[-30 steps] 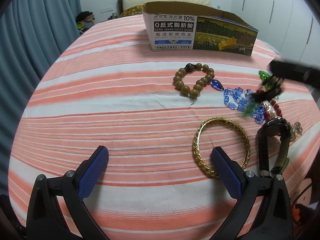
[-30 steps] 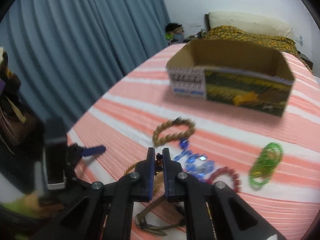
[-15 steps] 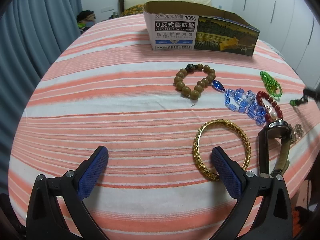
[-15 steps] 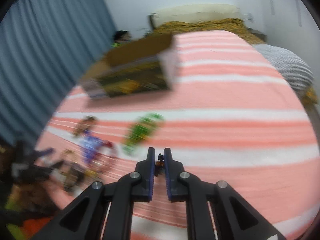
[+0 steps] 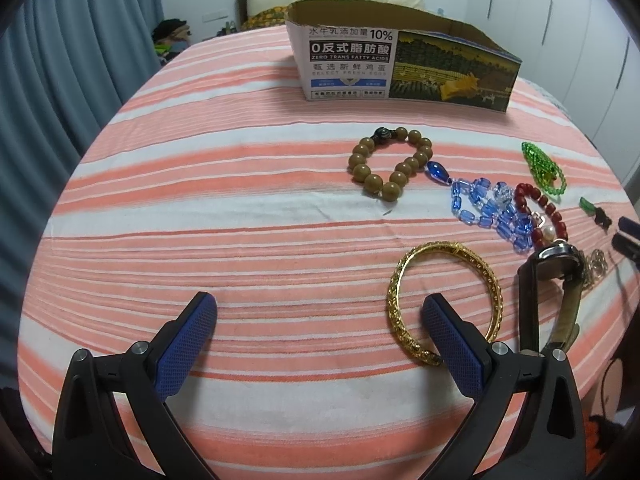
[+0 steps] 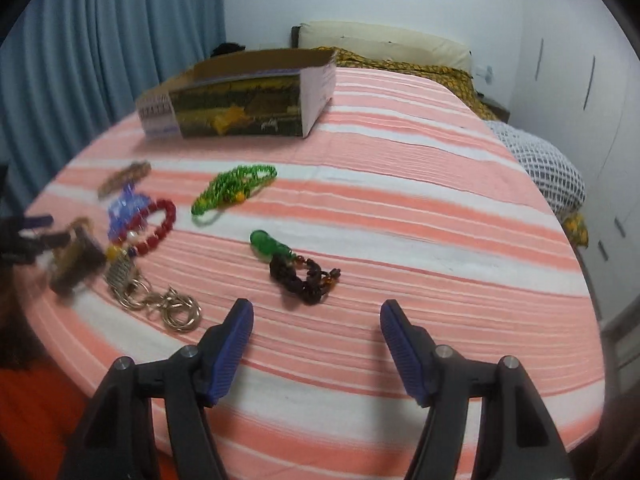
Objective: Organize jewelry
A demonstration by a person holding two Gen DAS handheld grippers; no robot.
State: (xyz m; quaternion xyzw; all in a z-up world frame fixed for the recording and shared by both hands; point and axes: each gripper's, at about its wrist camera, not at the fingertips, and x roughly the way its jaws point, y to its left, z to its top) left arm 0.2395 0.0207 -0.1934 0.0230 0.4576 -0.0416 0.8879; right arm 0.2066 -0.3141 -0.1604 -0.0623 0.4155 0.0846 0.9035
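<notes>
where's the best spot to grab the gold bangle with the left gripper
Grip the near arc of the gold bangle, coming straight down from above. It lies flat on the bedspread as a thin open ring, so one jaw could drop inside the hole and the other outside. The left gripper is open, and that near arc is clear of the watch.

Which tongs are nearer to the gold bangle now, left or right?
Left. The left tongs sit open right at the gold bangle, one finger overlapping it. The right tongs are open beyond the watch.
</notes>
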